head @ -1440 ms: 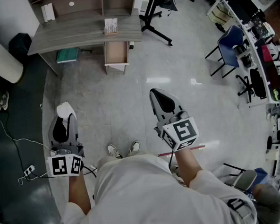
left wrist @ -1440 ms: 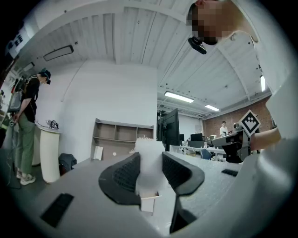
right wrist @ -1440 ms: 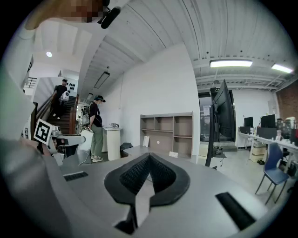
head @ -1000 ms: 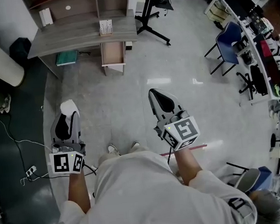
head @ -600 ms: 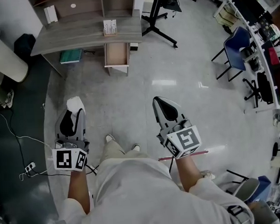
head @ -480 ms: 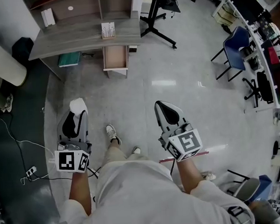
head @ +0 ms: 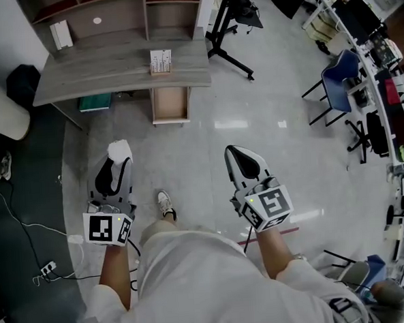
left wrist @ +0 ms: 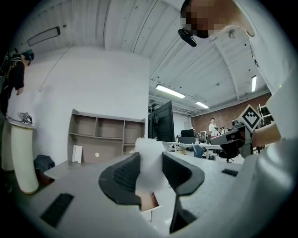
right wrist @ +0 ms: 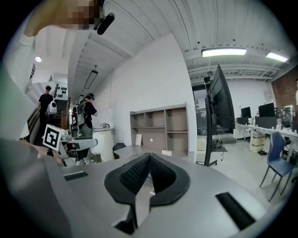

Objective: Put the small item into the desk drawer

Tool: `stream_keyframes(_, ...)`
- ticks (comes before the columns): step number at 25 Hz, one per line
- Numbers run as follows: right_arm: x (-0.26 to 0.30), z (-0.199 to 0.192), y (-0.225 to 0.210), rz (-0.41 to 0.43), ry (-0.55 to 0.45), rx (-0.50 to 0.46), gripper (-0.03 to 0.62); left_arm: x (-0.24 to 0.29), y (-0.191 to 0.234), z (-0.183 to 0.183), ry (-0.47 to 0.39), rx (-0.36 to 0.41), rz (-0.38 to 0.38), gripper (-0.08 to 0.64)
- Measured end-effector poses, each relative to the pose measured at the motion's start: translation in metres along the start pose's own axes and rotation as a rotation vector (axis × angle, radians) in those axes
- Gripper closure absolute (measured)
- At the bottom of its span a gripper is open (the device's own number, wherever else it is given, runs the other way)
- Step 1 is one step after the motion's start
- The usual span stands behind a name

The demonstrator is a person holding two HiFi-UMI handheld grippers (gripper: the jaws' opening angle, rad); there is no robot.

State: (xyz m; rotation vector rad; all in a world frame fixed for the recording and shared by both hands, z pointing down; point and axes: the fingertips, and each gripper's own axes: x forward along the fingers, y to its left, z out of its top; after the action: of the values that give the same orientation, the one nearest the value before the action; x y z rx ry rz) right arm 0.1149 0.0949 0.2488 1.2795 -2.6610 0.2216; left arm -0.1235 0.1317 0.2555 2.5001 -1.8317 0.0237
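My left gripper (head: 118, 156) is shut on a small white fluffy item (head: 119, 150), which bulges out past the fingertips; in the left gripper view the white fluffy item (left wrist: 150, 158) sits pinched between the dark pads. My right gripper (head: 238, 156) is shut with nothing in it, its tips touching in the right gripper view (right wrist: 148, 163). Ahead stands a grey wooden desk (head: 107, 63) with its drawer (head: 169, 105) pulled out and open. Both grippers hang over the floor, well short of the desk. The open drawer (left wrist: 150, 202) shows below the left jaws.
A small white holder (head: 160, 61) stands on the desk top, shelves (head: 118, 12) behind it. A black monitor stand (head: 229, 26) is right of the desk, blue chairs (head: 339, 81) and cluttered desks far right. A white bin (head: 1, 108) and cables (head: 21, 216) lie left. My shoe (head: 165, 205) is between the grippers.
The person has walked toward the desk; both grippers have come closer to it and the desk looms larger. The left gripper's hold on the white item is unchanged.
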Motion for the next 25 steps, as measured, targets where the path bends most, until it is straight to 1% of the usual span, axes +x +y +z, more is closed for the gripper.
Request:
stream_keyframes(5, 0.054, 0.021, 0.006, -0.011, 0.01, -0.007, 0.595, 0.031, 0.043, -0.001, 0.006, -0.017, -0.025, 0.402)
stream_keyframes(12, 0.092, 0.026, 0.0, -0.049, 0.028, 0.017, 0.595, 0.066, 0.072, -0.018, 0.049, -0.055, -0.068, 0.402)
stream_keyframes(15, 0.101, 0.025, -0.01, -0.058, 0.03, 0.026, 0.594, 0.084, 0.075, -0.025, 0.062, -0.068, -0.083, 0.402)
stream_keyframes(20, 0.117, 0.029, -0.04, -0.061, 0.02, 0.035, 0.595, 0.121, 0.069, -0.025, 0.068, -0.058, -0.098, 0.402)
stream_keyframes(25, 0.131, 0.033, -0.078, -0.053, 0.015, 0.038, 0.594, 0.147, 0.059, -0.017, 0.072, -0.035, -0.076, 0.402)
